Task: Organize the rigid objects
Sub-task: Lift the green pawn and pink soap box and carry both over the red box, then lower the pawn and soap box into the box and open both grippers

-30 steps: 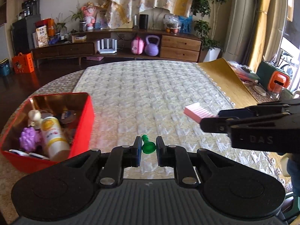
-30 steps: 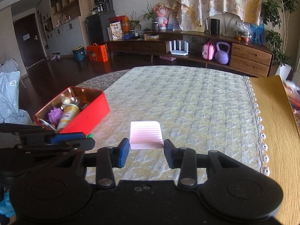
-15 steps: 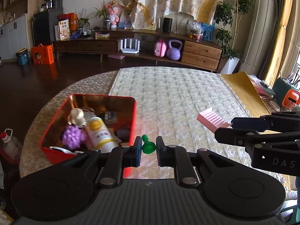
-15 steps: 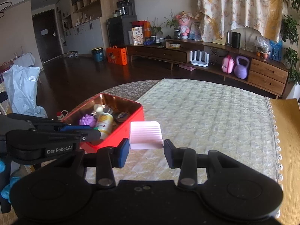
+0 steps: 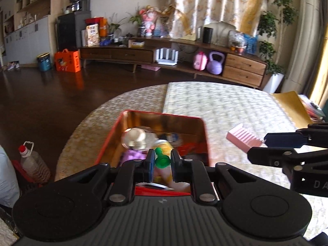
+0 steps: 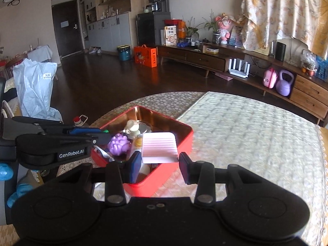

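Observation:
My left gripper (image 5: pixel 162 164) is shut on a small green peg (image 5: pixel 162 159) and holds it above the red tin box (image 5: pixel 202 131). My right gripper (image 6: pixel 160 165) is shut on a pink ribbed block (image 6: pixel 159 147), held over the same box (image 6: pixel 184 141). The box holds a purple spiky ball (image 6: pixel 119 143), a yellow-white bottle (image 5: pixel 164 145), a cream knob-shaped item (image 6: pixel 132 126) and other small things. The pink block (image 5: pixel 244 139) and right gripper show at the right of the left wrist view. The left gripper (image 6: pixel 102 136) shows at the left of the right wrist view.
The box sits near the left edge of a round table with a cream quilted cloth (image 6: pixel 246 131). A plastic jug (image 5: pixel 33 164) stands on the floor below the left edge. A grey bag (image 6: pixel 34 86) lies further left. A long sideboard (image 5: pixel 184 59) stands at the back wall.
Both grippers have swung left with their objects, from over the open cloth to above the red box. The box now lies straight ahead of both.

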`<state>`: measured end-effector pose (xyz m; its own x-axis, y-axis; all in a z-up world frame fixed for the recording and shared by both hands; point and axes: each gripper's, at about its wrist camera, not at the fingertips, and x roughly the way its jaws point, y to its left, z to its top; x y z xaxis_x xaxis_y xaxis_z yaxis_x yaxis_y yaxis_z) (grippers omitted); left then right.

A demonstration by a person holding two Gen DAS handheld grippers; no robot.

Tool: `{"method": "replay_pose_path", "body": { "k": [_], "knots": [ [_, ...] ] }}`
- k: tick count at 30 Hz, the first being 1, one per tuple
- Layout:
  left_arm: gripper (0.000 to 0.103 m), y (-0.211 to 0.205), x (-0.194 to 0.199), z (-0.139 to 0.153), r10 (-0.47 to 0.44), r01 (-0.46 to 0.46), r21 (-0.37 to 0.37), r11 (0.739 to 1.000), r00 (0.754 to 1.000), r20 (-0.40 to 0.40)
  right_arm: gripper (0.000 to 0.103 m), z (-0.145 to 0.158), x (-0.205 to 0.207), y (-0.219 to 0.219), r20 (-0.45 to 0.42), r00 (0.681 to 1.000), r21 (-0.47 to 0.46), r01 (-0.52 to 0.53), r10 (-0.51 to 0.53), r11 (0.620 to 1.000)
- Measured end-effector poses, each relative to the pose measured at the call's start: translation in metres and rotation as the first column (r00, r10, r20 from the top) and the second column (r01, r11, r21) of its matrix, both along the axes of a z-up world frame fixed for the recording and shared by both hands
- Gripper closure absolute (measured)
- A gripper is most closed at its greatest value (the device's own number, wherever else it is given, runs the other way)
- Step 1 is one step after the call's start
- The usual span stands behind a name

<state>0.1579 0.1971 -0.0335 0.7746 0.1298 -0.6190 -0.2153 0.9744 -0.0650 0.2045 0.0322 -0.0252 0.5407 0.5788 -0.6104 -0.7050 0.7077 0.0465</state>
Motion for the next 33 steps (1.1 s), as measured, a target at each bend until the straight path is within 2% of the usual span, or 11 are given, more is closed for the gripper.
{"method": "replay_pose_path", "body": {
  "k": [12,22,30,33],
  "knots": [
    [0.087,0.047,0.037,-0.029,0.026,-0.028,-0.039,0.999,0.997,-0.067,0.064,-0.028,0.037,0.055,0.006,1.0,-0.087,-0.021,0.022,0.996],
    [0.087,0.05,0.067,-0.046,-0.015,0.011,-0.043,0.999,0.995,-0.101,0.064,-0.054,0.067,0.085,-0.008,1.0,-0.164,-0.017,0.016,0.986],
    [0.087,0.051,0.083,-0.051,-0.015,0.012,-0.028,1.0,0.994,-0.112,0.064,-0.064,0.069,0.09,-0.028,0.999,-0.189,-0.03,0.026,0.981],
    [0.087,0.052,0.087,-0.054,-0.011,0.006,-0.043,0.999,0.992,-0.127,0.063,-0.067,0.07,0.09,-0.041,0.999,-0.187,-0.021,0.014,0.982]
  ]
}}
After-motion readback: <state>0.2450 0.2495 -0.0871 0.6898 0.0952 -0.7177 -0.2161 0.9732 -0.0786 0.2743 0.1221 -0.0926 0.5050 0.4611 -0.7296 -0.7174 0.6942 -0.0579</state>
